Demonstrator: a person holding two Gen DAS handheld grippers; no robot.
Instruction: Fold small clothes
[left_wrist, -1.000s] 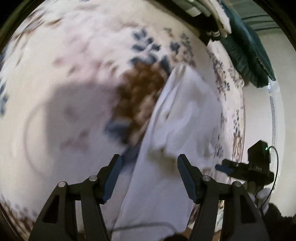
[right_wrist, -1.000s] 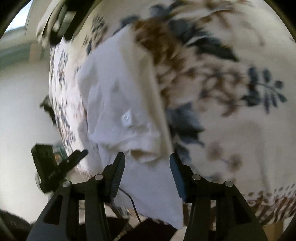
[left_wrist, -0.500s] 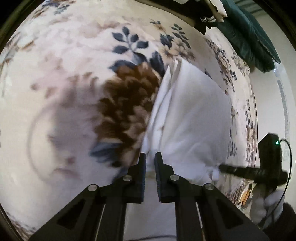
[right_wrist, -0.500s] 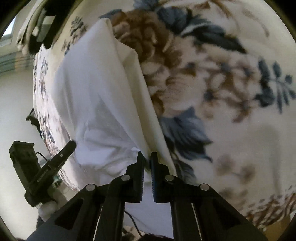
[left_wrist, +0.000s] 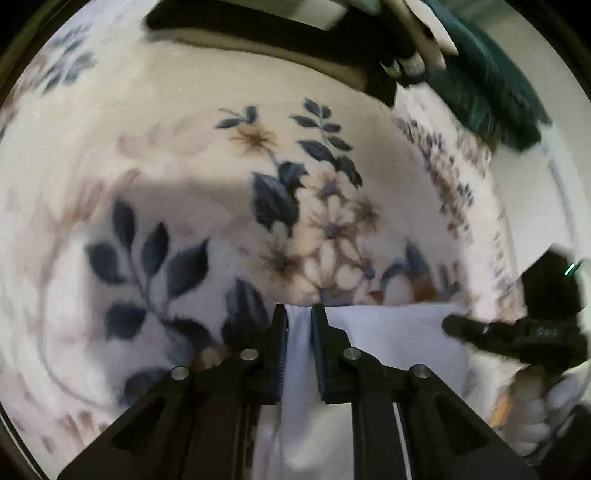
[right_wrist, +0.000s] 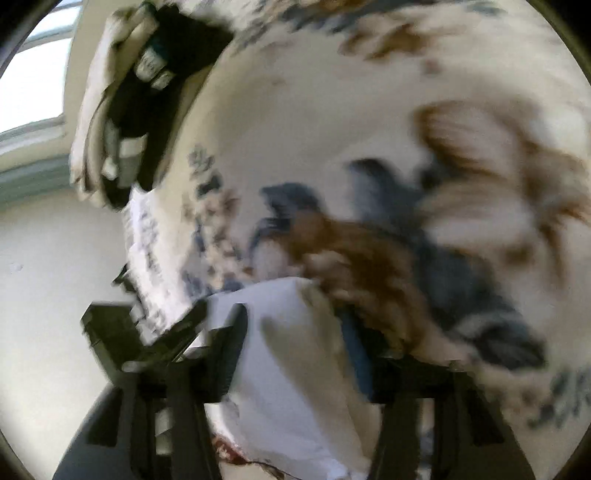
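A small white garment (left_wrist: 391, 332) lies on a floral blanket (left_wrist: 184, 206). My left gripper (left_wrist: 298, 314) is shut on the garment's folded edge, with white cloth pinched between its fingers. In the right wrist view the garment (right_wrist: 280, 369) lies between my right gripper's (right_wrist: 295, 321) fingers, which stand wide apart and open. This view is blurred by motion. The right gripper also shows in the left wrist view (left_wrist: 517, 332), at the garment's right end. The left gripper shows in the right wrist view (right_wrist: 147, 332), at the garment's left.
The blanket (right_wrist: 332, 129) with blue leaves and brown flowers covers the bed. A pile of dark and white clothes (left_wrist: 369, 40) and a dark green cushion (left_wrist: 491, 96) lie at the far end. The pile shows in the right wrist view (right_wrist: 129, 110). A pale wall (right_wrist: 44, 258) stands beyond the bed edge.
Both grippers closed on the garment's edge half a second ago and carried it forward over itself. My right gripper has since opened; the left stays shut on the cloth.
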